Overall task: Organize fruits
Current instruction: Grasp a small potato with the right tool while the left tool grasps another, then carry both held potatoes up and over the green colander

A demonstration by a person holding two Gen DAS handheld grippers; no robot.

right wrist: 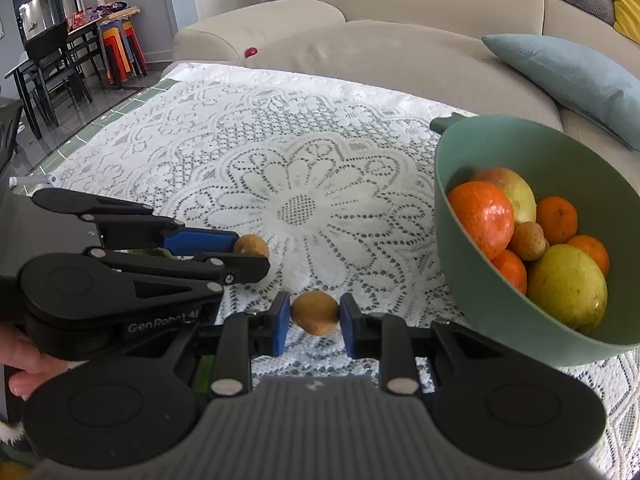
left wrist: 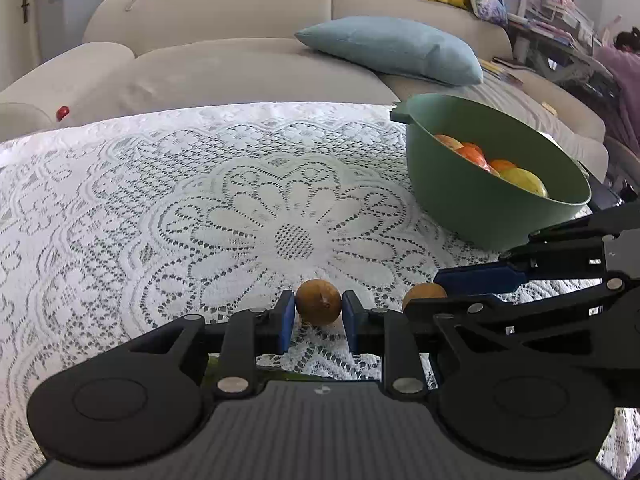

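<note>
Two small round brown fruits with a dull, rough skin sit on the lace cloth near the front of the counter. The left gripper (left wrist: 319,316) pinches one brown fruit (left wrist: 319,307) between its blue pads, jaws drawn in tight against its sides. Just beside it, the right gripper (right wrist: 315,320) pinches the other brown fruit (right wrist: 315,312) the same way. Both fruits touch the cloth.

To the right stands a green bowl (right wrist: 472,280), smooth and matte, deep and round, with a small lug on its far rim. Inside lie glossy oranges (right wrist: 482,216), a yellow-green fruit (right wrist: 568,286) and another small brown one.

The white lace cloth (right wrist: 304,152) has a large openwork flower in the middle, and that stretch lies bare from the grippers to the far edge. Beyond the edge runs a beige sofa (left wrist: 208,56) with a pale blue cushion (left wrist: 392,48).
</note>
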